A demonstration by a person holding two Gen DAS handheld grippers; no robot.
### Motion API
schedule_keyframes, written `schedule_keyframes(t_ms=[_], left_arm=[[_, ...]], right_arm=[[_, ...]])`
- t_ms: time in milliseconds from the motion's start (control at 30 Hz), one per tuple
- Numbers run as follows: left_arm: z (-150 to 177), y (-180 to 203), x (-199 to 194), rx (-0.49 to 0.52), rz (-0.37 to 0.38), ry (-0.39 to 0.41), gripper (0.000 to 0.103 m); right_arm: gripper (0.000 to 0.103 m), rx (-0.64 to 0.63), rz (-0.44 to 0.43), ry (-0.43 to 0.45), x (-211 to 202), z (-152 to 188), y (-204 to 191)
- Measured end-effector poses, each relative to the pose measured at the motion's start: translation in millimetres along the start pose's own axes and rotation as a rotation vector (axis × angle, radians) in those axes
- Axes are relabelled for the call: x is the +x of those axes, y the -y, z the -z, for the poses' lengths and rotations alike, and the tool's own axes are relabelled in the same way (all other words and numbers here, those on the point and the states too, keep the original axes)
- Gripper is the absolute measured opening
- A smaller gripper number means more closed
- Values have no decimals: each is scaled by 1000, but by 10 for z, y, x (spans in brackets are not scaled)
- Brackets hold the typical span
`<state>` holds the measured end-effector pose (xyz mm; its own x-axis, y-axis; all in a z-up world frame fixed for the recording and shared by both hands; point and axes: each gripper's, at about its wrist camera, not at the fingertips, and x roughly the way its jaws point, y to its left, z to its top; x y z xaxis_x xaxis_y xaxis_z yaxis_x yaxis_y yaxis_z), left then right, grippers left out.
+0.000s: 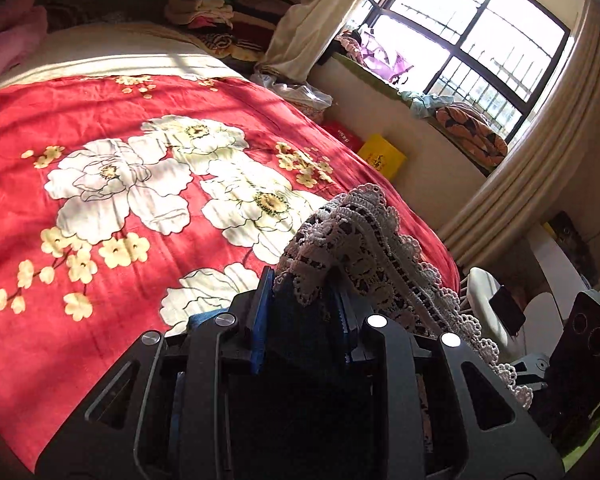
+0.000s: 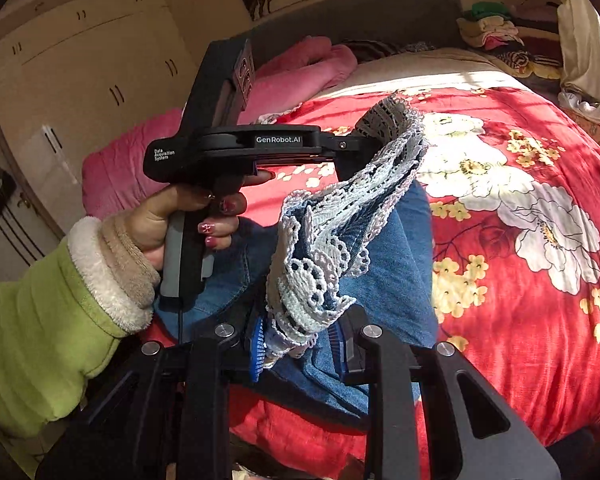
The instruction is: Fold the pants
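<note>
The pants are blue denim with a white lace hem. In the right wrist view they hang over the red floral bedspread, stretched between both grippers. My right gripper is shut on the lace hem at the bottom. My left gripper, held in a hand with a green sleeve, is shut on the hem's far end. In the left wrist view the left gripper clamps dark denim and lace, lifted above the bedspread.
Pink pillows lie at the bed's head. Stacked clothes sit behind the bed. A window with curtains and a cluttered sill is on the right. Yellow and red boxes stand beside the bed. A wardrobe is at left.
</note>
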<state>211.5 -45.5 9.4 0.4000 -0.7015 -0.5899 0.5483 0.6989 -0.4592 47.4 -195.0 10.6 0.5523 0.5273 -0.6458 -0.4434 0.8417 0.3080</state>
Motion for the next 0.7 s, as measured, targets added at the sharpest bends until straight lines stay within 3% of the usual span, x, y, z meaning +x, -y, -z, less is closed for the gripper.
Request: schedule_keyframes(t_ms=[67, 200, 300, 400, 533, 700], left_arm=[[81, -124, -65, -52, -29, -6, 24], [225, -341, -322, -170, -23, 34, 48], [329, -474, -465, -262, 23, 53, 62], [446, -553, -556, -359, 126, 68, 80], [551, -624, -596, -442, 177, 68, 89], [534, -639, -495, -463, 136, 25, 89]], right_arm=[[25, -40, 7, -34, 154, 53, -111], [25, -103, 1, -94, 412, 174, -292], [27, -143, 9, -117, 542, 255, -381], [28, -165, 19, -127, 624, 306, -417], [42, -149, -26, -130, 643, 335, -398], [52, -105, -101, -86, 385, 346, -380]])
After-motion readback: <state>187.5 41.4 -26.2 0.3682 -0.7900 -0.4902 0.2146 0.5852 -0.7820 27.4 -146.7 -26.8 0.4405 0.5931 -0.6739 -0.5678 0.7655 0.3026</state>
